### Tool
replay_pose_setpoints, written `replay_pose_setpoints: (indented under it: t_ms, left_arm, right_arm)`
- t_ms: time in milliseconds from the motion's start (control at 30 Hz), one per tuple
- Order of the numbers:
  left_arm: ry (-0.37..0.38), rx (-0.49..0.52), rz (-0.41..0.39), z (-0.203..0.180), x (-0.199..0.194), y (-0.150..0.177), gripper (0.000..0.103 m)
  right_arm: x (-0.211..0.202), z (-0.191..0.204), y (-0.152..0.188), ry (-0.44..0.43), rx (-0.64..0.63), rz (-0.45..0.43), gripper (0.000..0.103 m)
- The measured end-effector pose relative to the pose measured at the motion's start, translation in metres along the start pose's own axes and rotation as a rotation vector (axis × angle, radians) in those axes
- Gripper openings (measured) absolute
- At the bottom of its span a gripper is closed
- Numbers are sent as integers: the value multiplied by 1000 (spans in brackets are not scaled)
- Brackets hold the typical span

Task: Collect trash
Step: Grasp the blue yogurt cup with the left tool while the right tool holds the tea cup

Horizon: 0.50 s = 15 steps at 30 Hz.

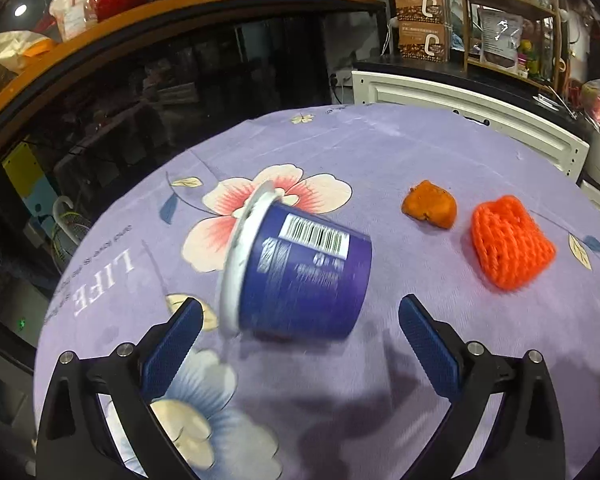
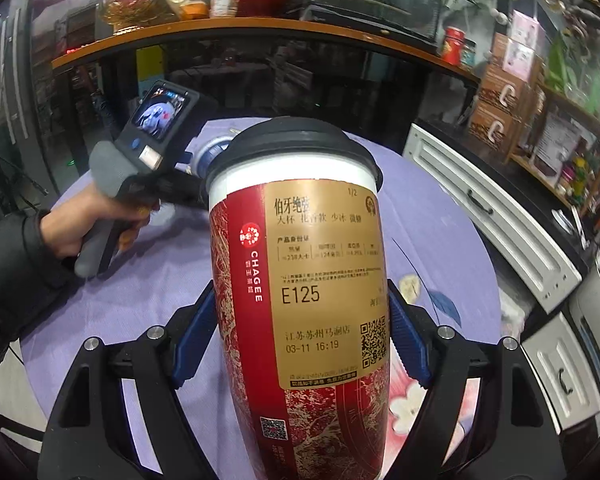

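Left claw (image 1: 300, 324): spread wide, empty; the blue plastic tub (image 1: 300, 276) with the white rim lay on its side between its fingers, touching neither.
Right claw (image 2: 298, 340): pinching the tall red-and-gold paper tea cup (image 2: 300, 300) with the black lid, held upright above the bench (image 2: 160, 280).
Risk: the tub looked ready to roll off the lilac flowered cloth (image 1: 340, 152) if one finger nudged it first.
Risk: the cup could tilt from its low grip.
Beyond tub: orange peel scrap (image 1: 430, 204), then orange foam net (image 1: 510, 242), both apart from it.
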State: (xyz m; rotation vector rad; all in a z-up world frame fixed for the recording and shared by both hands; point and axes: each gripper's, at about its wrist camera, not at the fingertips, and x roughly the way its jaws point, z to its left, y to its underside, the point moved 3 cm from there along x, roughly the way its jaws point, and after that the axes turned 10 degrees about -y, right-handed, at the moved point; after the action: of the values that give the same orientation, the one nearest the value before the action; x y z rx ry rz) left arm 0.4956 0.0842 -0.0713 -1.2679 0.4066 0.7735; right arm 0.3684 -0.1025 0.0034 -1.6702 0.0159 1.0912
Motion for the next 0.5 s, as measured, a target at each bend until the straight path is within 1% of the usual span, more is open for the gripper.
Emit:
replay_pose_setpoints:
  t_ms: [67,133,200,233,333,500]
  left_arm:
    - [-11,13,19,-4,10,-2,89]
    - [-15,8,40,-5,17,-1,72]
    - [4,-5,59,-4,20,1,61]
    - [11,-11,66,-4,20,2,61]
    - [13,-27,48,-2,13,5,61]
    - [29,-46,8,-4,-10,10,60]
  right_arm:
    - [-5,-7,9,6,20,2,78]
    - [-8,-11,15,12,32,4,78]
    - [-11,-15,21,19,44,2,78]
    - [-12,-16,22,24,47,1,78]
    - [-17,-21,29,30,66,-8,78]
    - [-27,-31,37,46,103,-37,78]
